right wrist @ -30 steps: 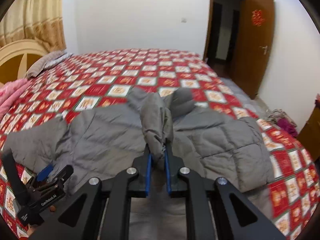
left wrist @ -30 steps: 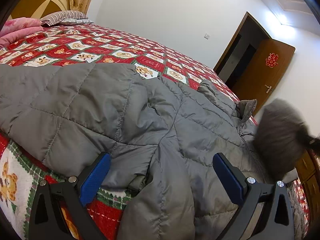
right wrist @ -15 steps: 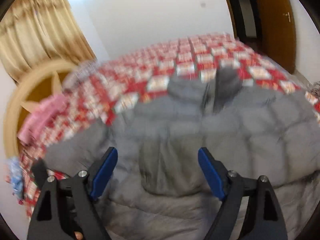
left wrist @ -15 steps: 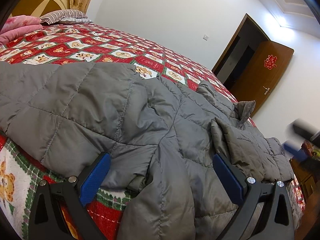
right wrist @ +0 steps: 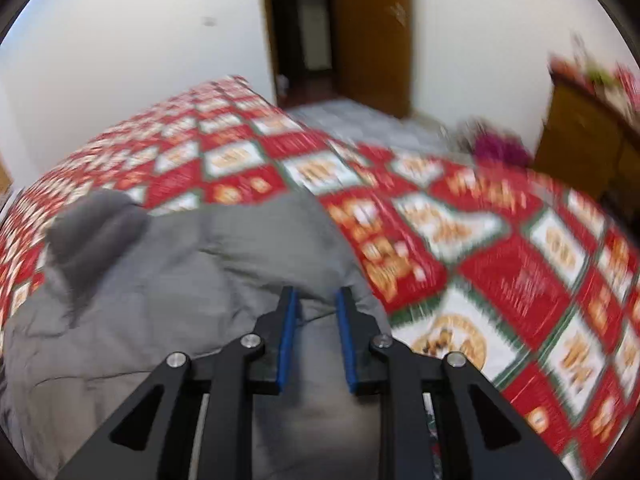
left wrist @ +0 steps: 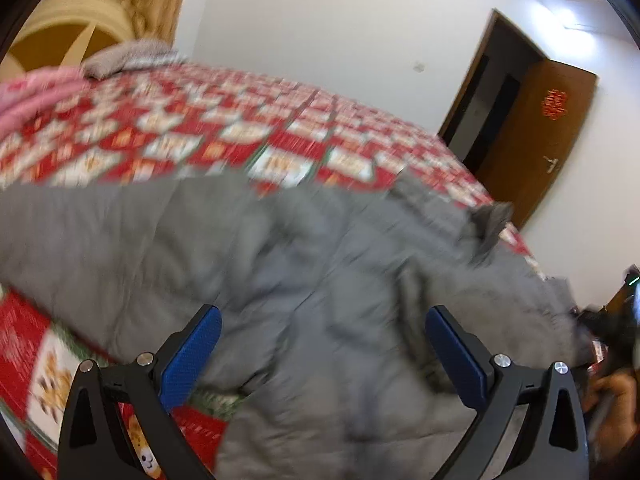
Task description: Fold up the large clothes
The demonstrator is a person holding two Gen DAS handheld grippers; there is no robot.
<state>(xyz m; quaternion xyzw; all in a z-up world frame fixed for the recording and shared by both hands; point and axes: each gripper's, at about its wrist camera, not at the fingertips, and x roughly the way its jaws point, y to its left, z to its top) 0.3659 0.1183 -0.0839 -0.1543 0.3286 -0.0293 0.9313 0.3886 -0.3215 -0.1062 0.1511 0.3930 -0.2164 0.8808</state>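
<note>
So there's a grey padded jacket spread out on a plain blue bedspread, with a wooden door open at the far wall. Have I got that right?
Not quite. The bedspread is not plain blue: it is a red, white and green patchwork print, as both wrist views show. The rest holds: a grey padded jacket lies spread on it, and a wooden door stands open at the far wall.
</note>
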